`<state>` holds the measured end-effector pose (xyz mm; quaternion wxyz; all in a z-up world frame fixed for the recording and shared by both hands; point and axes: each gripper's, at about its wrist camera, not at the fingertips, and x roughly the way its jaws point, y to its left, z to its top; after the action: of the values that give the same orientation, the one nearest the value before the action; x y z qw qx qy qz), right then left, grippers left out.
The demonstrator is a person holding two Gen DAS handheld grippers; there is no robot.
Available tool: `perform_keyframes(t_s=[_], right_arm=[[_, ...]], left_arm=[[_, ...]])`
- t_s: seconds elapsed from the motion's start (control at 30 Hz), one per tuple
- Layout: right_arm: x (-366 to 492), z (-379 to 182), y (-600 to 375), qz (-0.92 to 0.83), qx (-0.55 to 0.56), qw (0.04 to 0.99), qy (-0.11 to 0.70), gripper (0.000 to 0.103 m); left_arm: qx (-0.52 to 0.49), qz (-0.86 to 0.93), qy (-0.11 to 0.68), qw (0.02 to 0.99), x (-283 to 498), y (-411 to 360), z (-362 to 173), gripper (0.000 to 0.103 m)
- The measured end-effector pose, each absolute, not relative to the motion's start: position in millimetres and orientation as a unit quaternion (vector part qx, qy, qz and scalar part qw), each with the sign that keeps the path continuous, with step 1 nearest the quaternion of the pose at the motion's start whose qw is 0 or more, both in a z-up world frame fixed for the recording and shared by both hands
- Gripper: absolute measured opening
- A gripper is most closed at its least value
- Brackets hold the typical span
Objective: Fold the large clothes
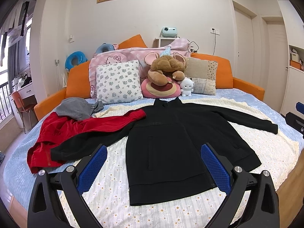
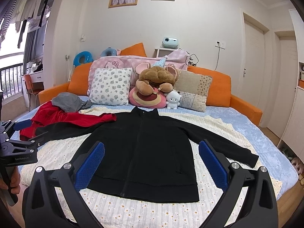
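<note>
Hovering over black jacket [image 1: 171, 142], both claws wide and empty.
Left wrist view: left gripper [image 1: 153, 169] is spread above the hem; jacket lies flat mid-bed [image 1: 266, 102], collar toward the headboard edge, long axis head-to-foot. Its sleeve overlaps the red garment [image 1: 62, 129], so a sleeve fold could drag red along.
Right wrist view: right gripper [image 2: 152, 167] is spread too; the far sleeve nears the bed's right edge and could slide off.

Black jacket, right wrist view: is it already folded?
No, the black jacket lies flat on the bed with both sleeves spread outward.
</note>
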<state>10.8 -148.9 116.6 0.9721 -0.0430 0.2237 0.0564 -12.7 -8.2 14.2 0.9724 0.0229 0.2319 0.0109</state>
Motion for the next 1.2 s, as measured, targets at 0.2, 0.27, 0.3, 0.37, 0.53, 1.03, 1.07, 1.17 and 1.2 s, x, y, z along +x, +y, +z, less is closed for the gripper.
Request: perform_keyframes(t_s=[0.2,0.27,0.3,0.37,0.53,1.03,1.07,1.17,1.2], right_arm=[[9.6,116.8,-149.3,0.057,-0.043,0.972,0.222,0.099],[9.1,117.2,-148.8,0.055,-0.044,0.973,0.222,0.099],[8.9,117.5,-149.1,0.055,-0.044,0.973,0.221,0.099],[8.7,117.8,-149.6,0.055,-0.044,0.973,0.222,0.099],[7.9,117.5,-149.7,0.055,-0.045,0.973,0.221,0.099],[4.6,118.4,-148.7,0.054,-0.046,0.973,0.219,0.099],[4.3,118.2,-149.0,0.053,-0.046,0.973,0.219,0.099],[2.6,119.5,-149.1,0.054,-0.045,0.973,0.218,0.099],[2.0,120.2,-149.4,0.053,-0.046,0.973,0.218,0.099]], left_arm=[[0.023,0.010,0.233,0.972,-11.5,-7.9,11.9,0.100],[0.024,0.011,0.233,0.972,-12.2,-8.2,12.1,0.100],[0.023,0.010,0.233,0.972,-11.8,-7.5,12.0,0.100],[0.022,0.011,0.233,0.972,-12.0,-8.2,12.4,0.100],[0.023,0.011,0.233,0.972,-11.5,-8.3,12.0,0.100],[0.023,0.013,0.233,0.972,-11.3,-3.7,13.1,0.100],[0.022,0.013,0.235,0.972,-11.1,-3.3,13.2,0.100],[0.019,0.014,0.236,0.971,-11.0,6.7,17.8,0.100],[0.019,0.014,0.236,0.971,-11.1,7.5,18.2,0.100]])
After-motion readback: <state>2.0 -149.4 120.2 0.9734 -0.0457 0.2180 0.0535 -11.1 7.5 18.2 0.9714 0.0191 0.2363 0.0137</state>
